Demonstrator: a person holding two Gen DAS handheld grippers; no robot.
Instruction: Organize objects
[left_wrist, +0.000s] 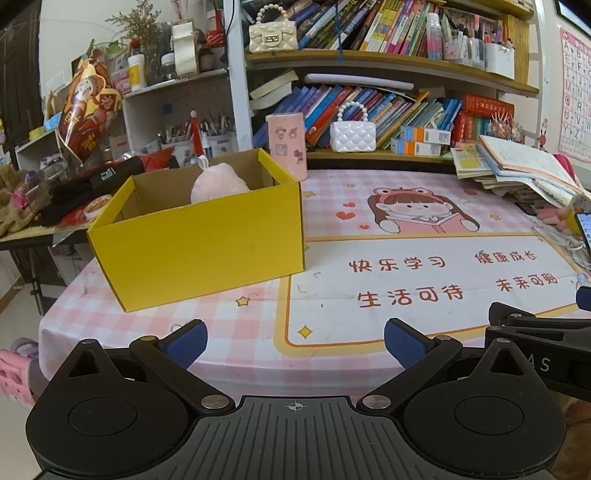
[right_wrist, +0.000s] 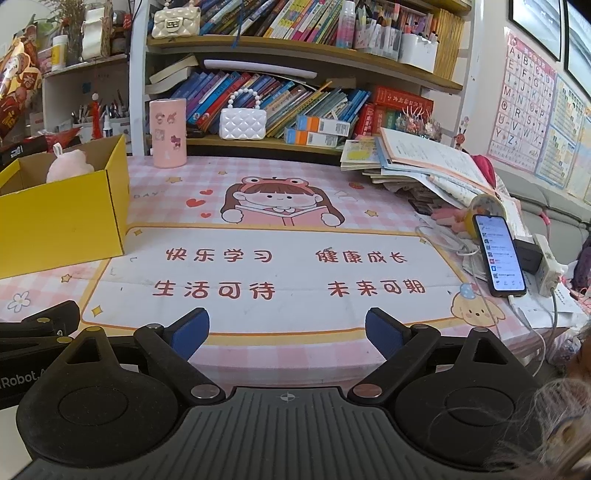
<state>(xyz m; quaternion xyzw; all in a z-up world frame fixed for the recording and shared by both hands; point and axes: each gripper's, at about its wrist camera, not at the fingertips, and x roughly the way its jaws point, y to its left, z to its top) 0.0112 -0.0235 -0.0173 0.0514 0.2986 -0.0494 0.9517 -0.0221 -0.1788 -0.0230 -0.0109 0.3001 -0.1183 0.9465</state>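
Left wrist view: yellow box (left_wrist: 199, 236) ahead-left of wide-open left hand-held gripper (left_wrist: 295, 341), nearer than wide-open right hand-held gripper (right_wrist: 287, 330).

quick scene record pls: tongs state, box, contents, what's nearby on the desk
left tongs: open, empty, at near desk edge
right tongs: open, empty, at near desk edge
yellow box: open top, left side of the desk mat
pink plush toy: inside box
pink cylinder: upright, behind box
phone: screen lit, right edge
book pile: back right
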